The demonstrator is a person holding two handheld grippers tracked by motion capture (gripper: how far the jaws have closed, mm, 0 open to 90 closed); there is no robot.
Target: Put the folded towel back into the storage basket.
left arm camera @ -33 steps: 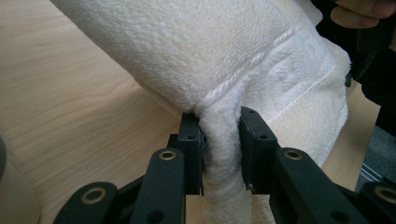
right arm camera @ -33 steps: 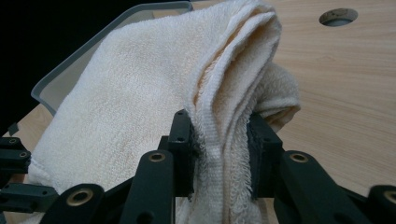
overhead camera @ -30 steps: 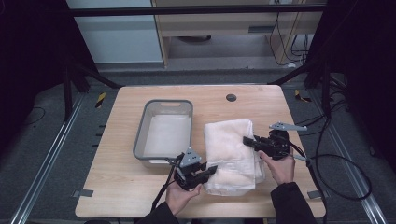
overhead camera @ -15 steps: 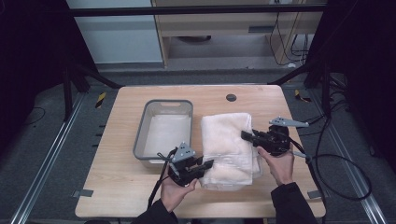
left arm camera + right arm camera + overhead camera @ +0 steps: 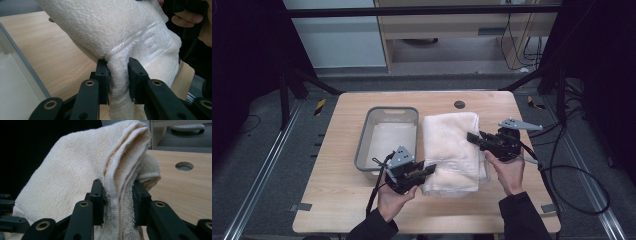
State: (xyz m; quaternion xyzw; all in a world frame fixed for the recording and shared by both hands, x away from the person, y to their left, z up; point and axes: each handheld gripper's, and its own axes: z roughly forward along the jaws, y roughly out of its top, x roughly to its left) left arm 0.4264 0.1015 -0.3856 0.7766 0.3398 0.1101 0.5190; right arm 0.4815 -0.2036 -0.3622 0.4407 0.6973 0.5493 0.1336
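A folded cream towel (image 5: 451,148) lies across the middle of the wooden table (image 5: 337,205), its sides lifted. My left gripper (image 5: 430,169) is shut on the towel's near left edge; in the left gripper view the pads (image 5: 103,72) pinch a thick fold of the towel (image 5: 112,27), which rises off the table. My right gripper (image 5: 472,137) is shut on the towel's right edge. In the right gripper view my right gripper (image 5: 117,200) squeezes several hemmed layers of the towel (image 5: 80,172) between its jaws, and the cloth arches away from it.
A grey plastic tray (image 5: 364,148) holding a white cloth stands just left of the towel; its wall (image 5: 22,62) is close to my left gripper. A round hole (image 5: 459,104) sits in the table near the far edge. Cables (image 5: 572,170) trail off to the right.
Both hands have risen with the towel's edges held, so its sides now hang above the table. The left gripper shifted slightly toward the tray.
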